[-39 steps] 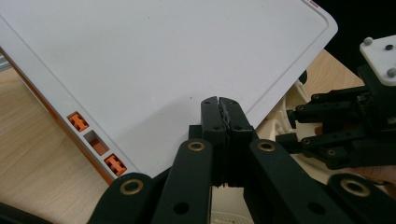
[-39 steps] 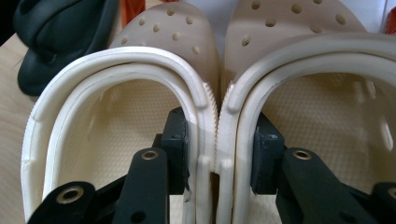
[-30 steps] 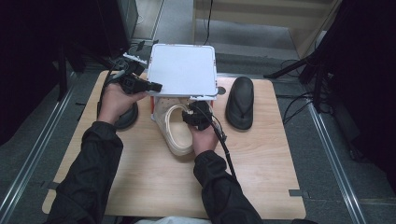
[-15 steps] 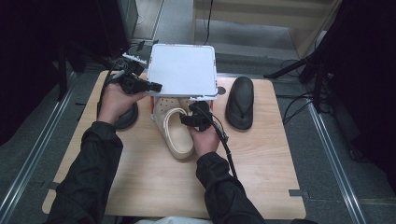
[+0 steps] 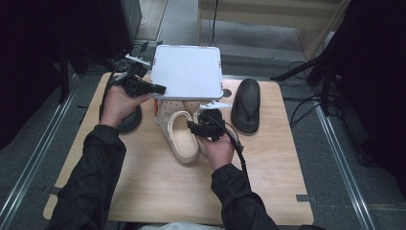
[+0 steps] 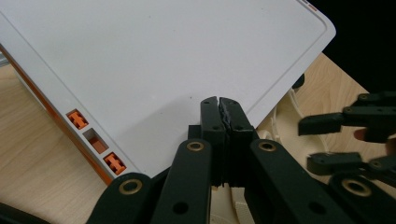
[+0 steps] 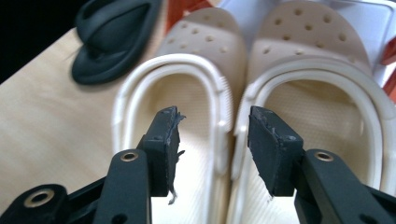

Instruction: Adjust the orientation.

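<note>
High view: on the bench (image 5: 268, 163), the left gripper (image 5: 158, 89), fingers clamped on the white box lid (image 5: 189, 72), holds it tilted up. Two beige clogs (image 5: 182, 136) lie toes-in beneath. The right gripper (image 5: 190, 126) has just opened, fingers apart above the heels, gripping nothing. Judged next: nudge the clogs fully inside.
</note>
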`<state>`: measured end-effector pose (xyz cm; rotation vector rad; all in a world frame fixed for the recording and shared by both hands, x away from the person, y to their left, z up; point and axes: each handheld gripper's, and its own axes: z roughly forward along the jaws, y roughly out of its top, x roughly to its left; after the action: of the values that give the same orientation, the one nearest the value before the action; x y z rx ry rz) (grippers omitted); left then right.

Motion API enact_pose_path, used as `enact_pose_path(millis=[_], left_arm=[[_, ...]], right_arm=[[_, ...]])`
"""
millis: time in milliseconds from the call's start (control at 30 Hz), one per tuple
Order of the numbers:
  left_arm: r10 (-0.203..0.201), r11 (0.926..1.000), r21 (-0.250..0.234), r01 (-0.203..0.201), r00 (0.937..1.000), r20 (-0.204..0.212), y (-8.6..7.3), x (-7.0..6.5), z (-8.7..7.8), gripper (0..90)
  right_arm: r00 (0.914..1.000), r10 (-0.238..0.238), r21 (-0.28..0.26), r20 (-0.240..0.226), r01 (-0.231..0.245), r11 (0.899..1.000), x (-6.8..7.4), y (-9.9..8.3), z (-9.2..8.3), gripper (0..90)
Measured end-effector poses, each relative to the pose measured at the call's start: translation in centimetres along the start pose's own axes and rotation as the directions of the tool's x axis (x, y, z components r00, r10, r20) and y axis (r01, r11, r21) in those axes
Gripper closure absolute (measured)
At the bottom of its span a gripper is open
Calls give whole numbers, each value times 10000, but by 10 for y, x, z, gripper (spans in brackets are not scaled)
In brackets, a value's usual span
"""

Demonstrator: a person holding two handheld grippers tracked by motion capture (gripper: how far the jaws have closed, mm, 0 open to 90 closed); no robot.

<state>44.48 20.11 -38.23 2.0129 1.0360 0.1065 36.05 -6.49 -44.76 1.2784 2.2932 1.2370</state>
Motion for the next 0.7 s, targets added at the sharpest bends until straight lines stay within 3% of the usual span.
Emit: enact_pose_path(millis=[33, 300, 533, 700], left_arm=[[-16, 10000, -7, 16, 10000, -2, 0, 0, 0, 897], [-77, 10000, -23, 77, 9999, 64, 0, 1, 0, 896], [-73, 10000, -44, 73, 10000, 64, -1, 1, 0, 896], [-88, 9999, -49, 88, 9999, 62, -1, 1, 0, 896]], right_arm=[[9995, -289, -10, -105, 289, 9996, 4, -4, -7, 550], [9976, -524, 36, -448, 526, 9986, 9, -23, -26, 559], [9952, -399, 150, -894, 414, 9990, 14, -52, -30, 584], [9922, -19, 304, -1246, 57, 9995, 13, -72, -29, 600]])
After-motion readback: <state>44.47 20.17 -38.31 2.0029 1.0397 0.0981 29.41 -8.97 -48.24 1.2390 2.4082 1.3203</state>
